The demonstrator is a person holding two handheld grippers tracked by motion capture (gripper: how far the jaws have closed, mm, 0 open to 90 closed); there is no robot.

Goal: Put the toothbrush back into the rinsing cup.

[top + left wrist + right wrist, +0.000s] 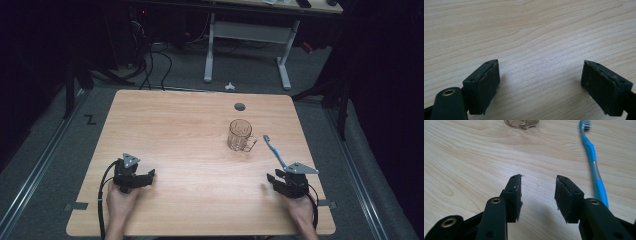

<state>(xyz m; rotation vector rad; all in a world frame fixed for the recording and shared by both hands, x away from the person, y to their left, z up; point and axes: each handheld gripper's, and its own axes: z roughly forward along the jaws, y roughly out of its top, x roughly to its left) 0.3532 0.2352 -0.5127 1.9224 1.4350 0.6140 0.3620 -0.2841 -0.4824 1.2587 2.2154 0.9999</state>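
Your left gripper (147, 176) sits low at the near left of the wooden table (175, 130), jaws spread wide with bare wood grain between the pads (487, 87); nothing held. Your left hand (121, 200) grips it from the near edge, cable trailing back beside the wrist.

Your right gripper (272, 181) rests at the near right, jaws parted to a moderate gap, narrower than the left's, also empty. In the right gripper view, the pads (564, 200) hover just above the tabletop.

Blue toothbrush (275, 151) lies flat just beside the right gripper, bristle end pointing away from you; its handle runs back under the gripper's grey plate in the high view.

Clear glass mug (240, 135) stands upright beyond it, right of centre, near the brush head but apart from it.
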